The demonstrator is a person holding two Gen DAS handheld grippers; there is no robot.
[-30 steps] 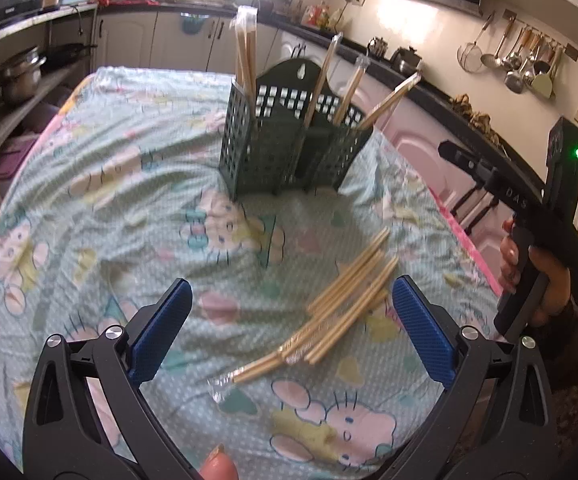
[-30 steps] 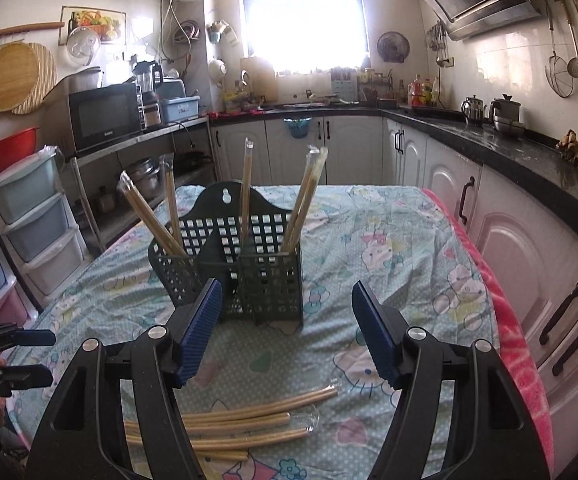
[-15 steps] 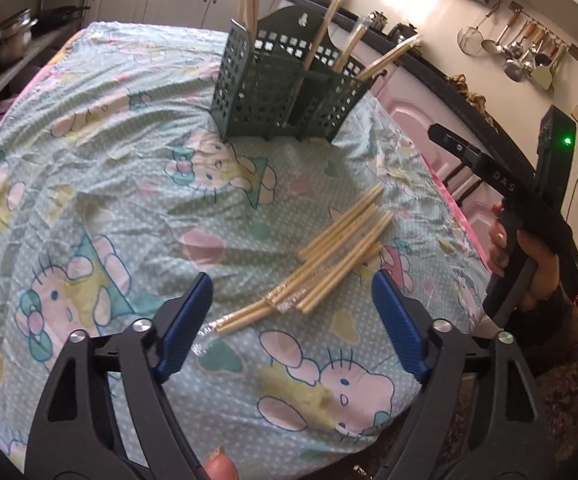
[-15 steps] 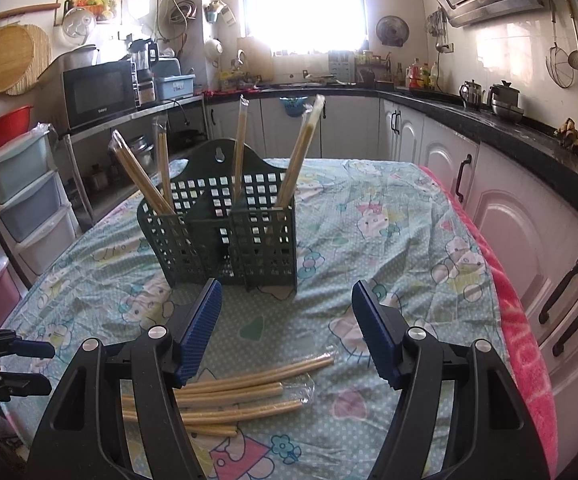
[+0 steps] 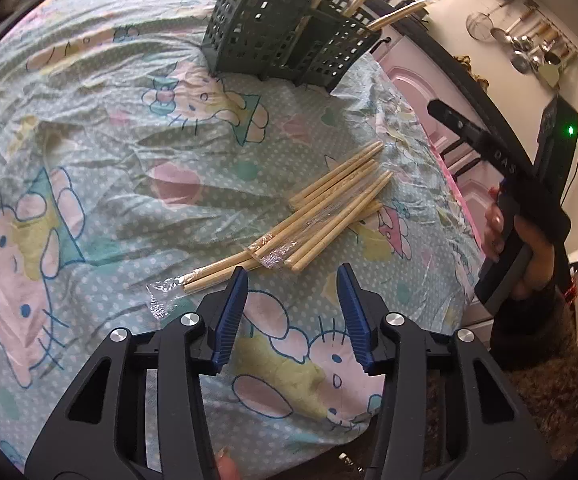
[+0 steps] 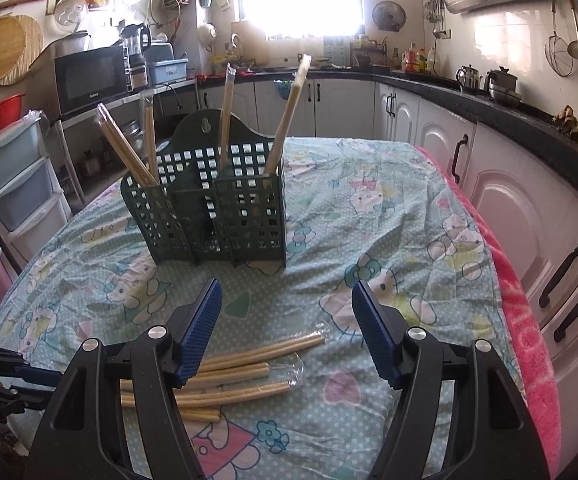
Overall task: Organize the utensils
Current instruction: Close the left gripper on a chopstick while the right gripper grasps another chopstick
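My left gripper [image 5: 291, 276] hangs open, nothing in it, just near of the wrapped chopsticks [image 5: 309, 220]; my right gripper [image 6: 287, 296] gapes empty too, green caddy [image 6: 213, 216] beyond.

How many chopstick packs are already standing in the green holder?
4: two lean in the holder's left compartment, one stands mid-back, one in the right compartment. Shorter ones could be hidden.

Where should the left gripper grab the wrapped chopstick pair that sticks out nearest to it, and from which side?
Probably near its free lower-left end. That wrapped pair pokes out of the pile toward the left gripper, so that stretch lies alone on the cloth. Come from above, open jaws across the sticks; mid-length it is overlapped by others. Avoid the crinkled empty wrapper tail.
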